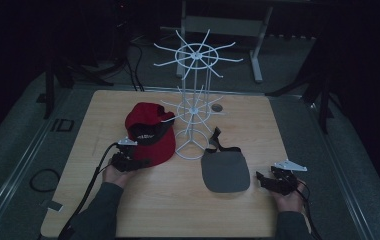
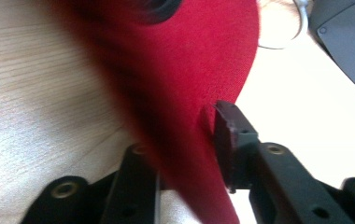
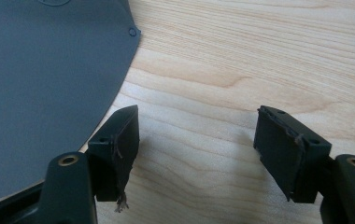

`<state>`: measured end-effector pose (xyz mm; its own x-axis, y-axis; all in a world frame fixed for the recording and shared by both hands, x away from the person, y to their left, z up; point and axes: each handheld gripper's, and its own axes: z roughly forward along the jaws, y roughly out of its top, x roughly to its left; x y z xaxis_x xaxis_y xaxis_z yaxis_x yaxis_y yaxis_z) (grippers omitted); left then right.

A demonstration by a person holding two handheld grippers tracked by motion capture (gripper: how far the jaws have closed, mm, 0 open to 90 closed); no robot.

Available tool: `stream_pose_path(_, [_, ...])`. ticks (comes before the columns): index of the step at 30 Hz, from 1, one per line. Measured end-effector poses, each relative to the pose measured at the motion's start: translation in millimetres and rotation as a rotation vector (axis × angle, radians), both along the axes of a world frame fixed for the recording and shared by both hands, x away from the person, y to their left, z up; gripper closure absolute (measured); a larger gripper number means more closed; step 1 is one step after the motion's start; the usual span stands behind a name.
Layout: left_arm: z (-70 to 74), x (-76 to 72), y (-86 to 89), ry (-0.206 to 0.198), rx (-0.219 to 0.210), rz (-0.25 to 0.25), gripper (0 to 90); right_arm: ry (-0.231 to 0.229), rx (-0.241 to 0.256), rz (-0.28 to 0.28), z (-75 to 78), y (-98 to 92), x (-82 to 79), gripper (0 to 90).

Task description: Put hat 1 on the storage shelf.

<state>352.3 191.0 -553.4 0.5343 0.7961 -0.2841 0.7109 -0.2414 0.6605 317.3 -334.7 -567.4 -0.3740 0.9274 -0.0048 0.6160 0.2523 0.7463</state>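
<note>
The red cap [image 1: 149, 134] lies on the left half of the wooden table [image 1: 178, 210], just left of the base of the white wire rack [image 1: 193, 100]. Its crown is bright red, with a dark inner band bearing pale lettering too small to read. The near edge of the red cap sits between the jaws of the left gripper [image 1: 137, 162], which are closed onto the fabric. The left gripper is held by the person's left hand [image 1: 114, 175] at the near-left side of the table.

The left gripper view shows this grip closely: a red fold [image 2: 199, 140] passes between the two black jaws, and one jaw pad presses against the cloth. The high view does not resolve that contact.

To the right of the rack base lies a grey cap [image 1: 225, 170], brim toward the near edge, with a dark strap at its far side. The right gripper [image 1: 265, 181] hovers just right of the grey cap, apart from it, held by the right hand [image 1: 289, 199]. The right gripper view shows its jaws spread wide over bare wood, with the grey brim [image 3: 49, 84] beside the left-hand jaw and frayed threads on the pads.
</note>
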Motion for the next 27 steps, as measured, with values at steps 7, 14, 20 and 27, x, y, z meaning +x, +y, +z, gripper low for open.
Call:
stream_pose_path(7, [3.0, -4.2, -2.1, -0.041, -0.009, -0.022, 84.9, 0.000, 0.000, 0.000, 0.0, 0.0, 0.0, 31.0])
stream_pose_path(14, [3.9, -6.6, -0.9, -0.069, -0.002, -0.021, 85.6, 0.001, 0.000, 0.000, 0.0, -0.1, 0.0, 31.0])
stream_pose_path(20, [6.1, -7.8, 5.1, -0.087, 0.000, -0.004, 85.8, 0.000, 0.000, 0.001, 0.0, -0.1, 0.1, 30.8])
stream_pose_path(27, [9.8, -10.0, 13.2, -0.113, -0.002, 0.020, 85.9, 0.001, 0.000, 0.001, 0.0, -0.1, 0.1, 30.8])
